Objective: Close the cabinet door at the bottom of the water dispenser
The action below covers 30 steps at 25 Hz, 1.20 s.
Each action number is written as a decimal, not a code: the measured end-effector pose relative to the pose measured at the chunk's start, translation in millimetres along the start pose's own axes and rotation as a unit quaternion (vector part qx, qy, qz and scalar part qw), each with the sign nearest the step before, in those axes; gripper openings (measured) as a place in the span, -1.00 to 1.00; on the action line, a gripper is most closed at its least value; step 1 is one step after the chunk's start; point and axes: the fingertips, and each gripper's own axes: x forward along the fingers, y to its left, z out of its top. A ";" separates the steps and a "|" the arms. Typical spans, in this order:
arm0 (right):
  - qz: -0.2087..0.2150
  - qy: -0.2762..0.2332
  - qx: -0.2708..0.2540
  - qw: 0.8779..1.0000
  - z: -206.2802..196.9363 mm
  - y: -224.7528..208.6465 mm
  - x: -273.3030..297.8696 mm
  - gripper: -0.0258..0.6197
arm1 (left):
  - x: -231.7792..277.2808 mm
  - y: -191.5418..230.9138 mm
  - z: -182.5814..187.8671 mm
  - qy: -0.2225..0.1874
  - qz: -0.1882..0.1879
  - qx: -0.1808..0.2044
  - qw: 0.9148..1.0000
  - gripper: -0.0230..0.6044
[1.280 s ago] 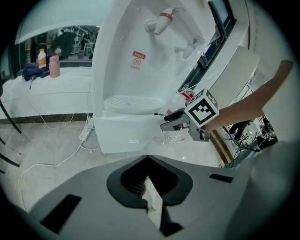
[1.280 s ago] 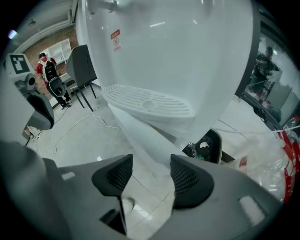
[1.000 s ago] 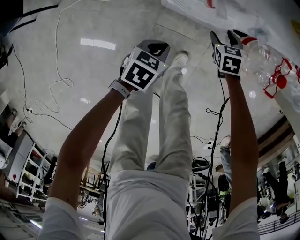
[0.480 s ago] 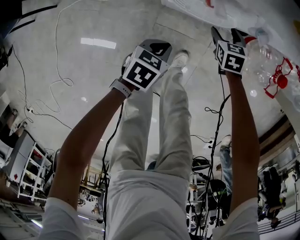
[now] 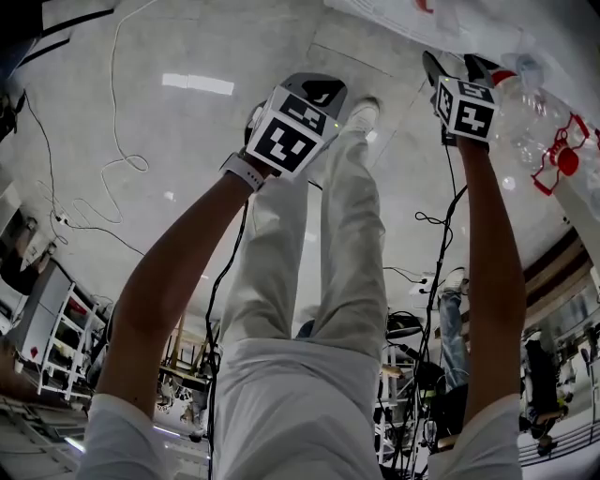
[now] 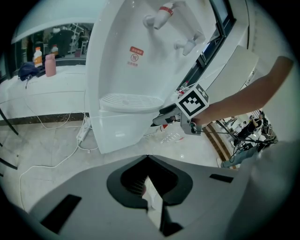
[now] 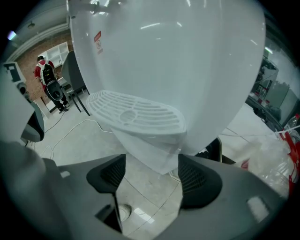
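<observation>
The white water dispenser (image 6: 140, 61) stands on the floor with its taps (image 6: 161, 14) and drip tray (image 6: 129, 101) above the bottom cabinet (image 6: 117, 133), whose front looks flush. My right gripper (image 5: 452, 67) reaches down to the cabinet's near corner (image 7: 152, 152). Its jaws are opening and stand wide, with that corner showing just beyond them and no pad pressing on it. From the left gripper view, the right gripper (image 6: 161, 118) sits at the cabinet's right edge. My left gripper (image 5: 314, 94) hangs back over the person's legs, its jaws together on nothing.
A clear plastic bottle (image 5: 539, 117) with red trim lies on the floor right of the dispenser. Cables (image 5: 122, 159) and a power strip (image 6: 83, 133) lie on the glossy floor to the left. The person's legs (image 5: 328, 234) are between the arms. A ledge (image 6: 51, 89) runs behind.
The right gripper's jaws have spread wider and it has shifted slightly right in the head view. The left gripper has stayed where it was.
</observation>
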 end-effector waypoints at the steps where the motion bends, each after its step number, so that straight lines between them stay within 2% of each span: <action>1: 0.002 0.003 0.001 1.000 0.1 -0.2 1.0 0.16 | -0.4 1.0 -0.6 0.000 0.001 0.000 1.000 -0.91; 11: 0.014 0.012 -0.017 1.000 -7.1 17.0 -23.7 0.16 | -20.6 -1.0 3.9 -0.003 0.006 -0.002 1.000 -0.91; 18: 0.038 -0.006 -0.053 0.998 16.3 39.5 -75.6 0.14 | -67.2 -13.9 16.7 -0.029 0.010 -0.018 0.999 -0.91; 19: 0.039 -0.011 -0.052 0.998 20.6 41.9 -83.6 0.09 | -74.4 -17.1 18.8 -0.032 0.009 -0.019 0.999 -0.91; 21: 0.041 -0.024 -0.038 0.998 28.8 48.3 -99.2 -0.14 | -90.2 -24.3 21.1 -0.037 0.006 -0.023 0.999 -0.91; 25: 0.044 -0.041 -0.020 0.998 42.5 62.2 -132.2 -0.35 | -123.3 -39.3 30.1 -0.053 0.002 -0.029 0.998 -0.91; 27: 0.053 -0.047 0.003 0.997 49.8 69.9 -152.4 -0.56 | -141.0 -49.3 38.8 -0.065 0.000 -0.034 0.997 -0.91; 30: 0.062 -0.065 0.030 0.995 65.7 88.5 -186.6 -0.74 | -172.7 -60.9 49.8 -0.077 0.002 -0.045 0.996 -0.91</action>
